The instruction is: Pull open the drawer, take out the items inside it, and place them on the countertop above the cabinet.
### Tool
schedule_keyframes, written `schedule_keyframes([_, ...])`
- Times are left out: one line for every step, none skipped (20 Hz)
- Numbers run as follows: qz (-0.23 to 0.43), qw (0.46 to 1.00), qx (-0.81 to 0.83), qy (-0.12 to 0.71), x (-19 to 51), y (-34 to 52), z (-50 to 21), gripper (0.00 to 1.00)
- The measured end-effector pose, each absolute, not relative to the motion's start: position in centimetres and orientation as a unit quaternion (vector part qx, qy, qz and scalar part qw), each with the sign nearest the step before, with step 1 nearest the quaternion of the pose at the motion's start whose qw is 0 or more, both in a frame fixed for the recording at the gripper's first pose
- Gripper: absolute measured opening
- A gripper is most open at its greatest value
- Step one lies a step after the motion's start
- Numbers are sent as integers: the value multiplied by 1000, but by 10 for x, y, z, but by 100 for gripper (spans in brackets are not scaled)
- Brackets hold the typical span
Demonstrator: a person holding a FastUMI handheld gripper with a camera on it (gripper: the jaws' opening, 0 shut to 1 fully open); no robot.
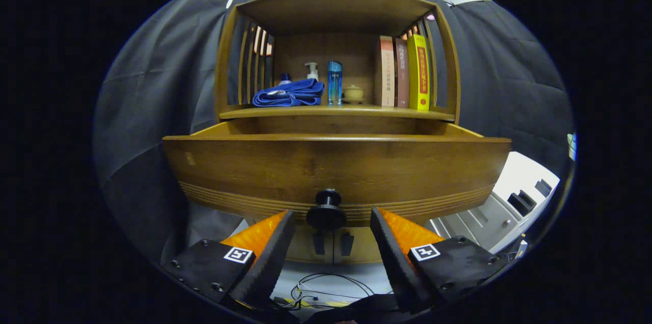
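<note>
So the drawer (336, 166) was pulled out toward the camera, its wide wooden front taking up most of the middle of the shot. From this low angle you couldn't see down into it, so no telling what was inside. The knob (326, 210) sat on the lower middle of the drawer front, right between the two fingertips.

The gripper (332, 222) was spread open, fingers apart on either side of the knob and not pressing on it. There was a visible gap on both sides, so it wasn't gripping anything.

Above the drawer was the countertop (337, 112), really a shelf inside the cabinet (448, 59). On it, left to right: a folded blue cloth (289, 93), a white pump bottle (311, 71) behind it, a blue bottle (334, 82), a small tan pot (353, 93), and then three books (405, 73) standing upright against the right side. The rightmost book was yellow.

Under the drawer you could make out two dark handles (333, 243) on the lower doors, and some cables (326, 291) on the floor between the fingers. Off to the right was a white appliance-looking thing (504, 207), couldn't tell what exactly.
</note>
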State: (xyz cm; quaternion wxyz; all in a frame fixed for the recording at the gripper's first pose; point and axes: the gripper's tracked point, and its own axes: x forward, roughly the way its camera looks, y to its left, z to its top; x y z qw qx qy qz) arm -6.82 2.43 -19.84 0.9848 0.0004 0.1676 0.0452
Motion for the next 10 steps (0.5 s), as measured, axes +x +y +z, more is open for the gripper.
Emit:
schedule_keyframes([44, 987, 2, 153, -70, 21, -182, 97])
schedule_keyframes([39, 990, 5, 135, -70, 17, -162, 97])
schedule_keyframes([34, 993, 10, 115, -66, 12, -139, 97])
schedule_keyframes([30, 995, 15, 93, -61, 7, -113, 97])
schedule_keyframes([28, 997, 21, 70, -55, 4, -85, 97])
schedule_keyframes([29, 998, 24, 48, -46, 3, -59, 97])
schedule_keyframes([32, 999, 24, 31, -35, 3, -37, 97])
schedule_keyframes([37, 999, 22, 21, -23, 5, -20, 97])
schedule_keyframes([39, 999, 16, 15, -9, 6, -7, 97])
schedule_keyframes([42, 999, 7, 13, 7, 7, 3, 97])
